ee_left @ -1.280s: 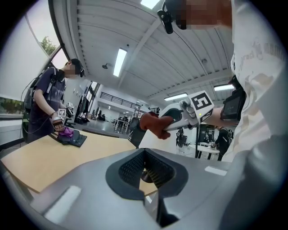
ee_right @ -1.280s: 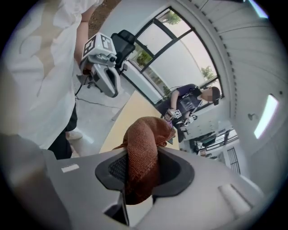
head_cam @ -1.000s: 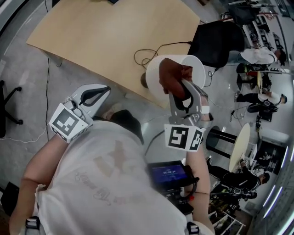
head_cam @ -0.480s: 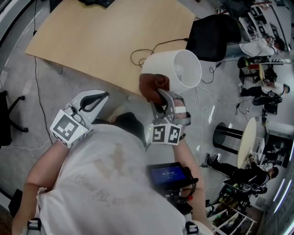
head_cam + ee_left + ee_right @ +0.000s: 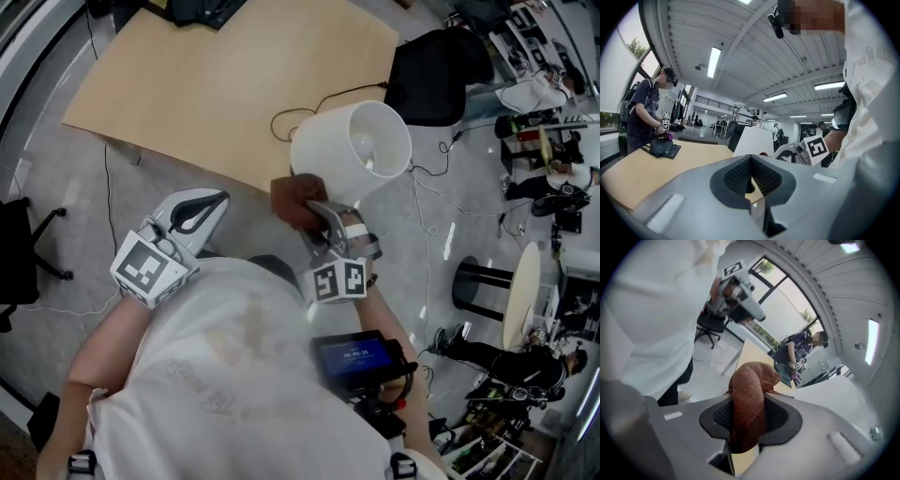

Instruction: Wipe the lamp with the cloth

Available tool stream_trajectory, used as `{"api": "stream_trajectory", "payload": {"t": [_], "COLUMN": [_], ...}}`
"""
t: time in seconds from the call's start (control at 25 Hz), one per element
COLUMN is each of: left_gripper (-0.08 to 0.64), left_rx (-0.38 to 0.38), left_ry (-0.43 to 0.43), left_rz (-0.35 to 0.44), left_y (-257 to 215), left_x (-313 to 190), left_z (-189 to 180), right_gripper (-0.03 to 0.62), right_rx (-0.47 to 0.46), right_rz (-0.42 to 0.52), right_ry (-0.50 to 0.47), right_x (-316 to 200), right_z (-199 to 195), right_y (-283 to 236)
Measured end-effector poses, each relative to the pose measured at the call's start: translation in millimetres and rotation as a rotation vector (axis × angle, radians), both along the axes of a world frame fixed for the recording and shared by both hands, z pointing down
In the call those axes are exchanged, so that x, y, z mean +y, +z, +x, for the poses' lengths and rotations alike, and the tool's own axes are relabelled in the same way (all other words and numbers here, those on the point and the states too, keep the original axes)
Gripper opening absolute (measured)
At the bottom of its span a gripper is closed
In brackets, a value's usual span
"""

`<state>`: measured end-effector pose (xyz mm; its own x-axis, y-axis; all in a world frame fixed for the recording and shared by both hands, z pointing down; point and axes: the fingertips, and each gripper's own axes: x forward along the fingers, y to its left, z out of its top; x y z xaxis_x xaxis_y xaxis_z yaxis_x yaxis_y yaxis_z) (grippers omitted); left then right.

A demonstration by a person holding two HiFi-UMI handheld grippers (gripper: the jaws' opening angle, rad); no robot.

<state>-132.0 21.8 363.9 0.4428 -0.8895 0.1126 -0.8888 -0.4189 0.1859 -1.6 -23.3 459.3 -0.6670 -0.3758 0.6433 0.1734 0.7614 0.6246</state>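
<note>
Moved: right gripper (image 5: 317,214) and cloth (image 5: 296,200) had come down from in front of the lamp's (image 5: 339,148) open mouth to the near side of its shade, low against the wall.
Lamp: white tapered shade, smooth and unmarked, wide mouth open to the head view; it stood at the near edge of the tabletop (image 5: 211,80), toward the right corner.
Cloth: rust-brown, coarse knitted weave, bunched into a wad; just beside the shade, contact not clear.
Right jaws: part-open, clamped on the cloth, which stood up out of the pads.
Left gripper (image 5: 194,208): jaws together, nothing between them, held off the tabletop's near edge, well apart from the lamp.
Cable (image 5: 287,119): black loop on the tabletop beside the lamp.
</note>
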Motion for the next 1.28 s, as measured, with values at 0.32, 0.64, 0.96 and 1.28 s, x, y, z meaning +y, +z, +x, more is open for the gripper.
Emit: {"api": "stream_trajectory", "payload": {"t": [0.32, 0.64, 0.96, 1.28], "left_gripper": [0.002, 0.002, 0.002, 0.002], "left_rx": [-0.027, -0.060, -0.079, -0.058], "left_ry": [0.014, 0.035, 0.005, -0.042], "left_rz": [-0.012, -0.038, -0.067, -0.066], "left_y": [-4, -23, -25, -20], "left_x": [-10, -14, -17, -26], "left_z": [36, 87, 107, 110], "right_gripper": [0.140, 0.140, 0.138, 0.138], "right_rx": [-0.408, -0.550, -0.434, -0.248], "right_rz": [-0.139, -0.234, -0.219, -0.260], "right_ry": [-0.127, -0.050, -0.115, -0.162], "right_x": [-8, -49, -34, -16], "right_z": [7, 53, 60, 75], "right_y": [-142, -149, -90, -3]}}
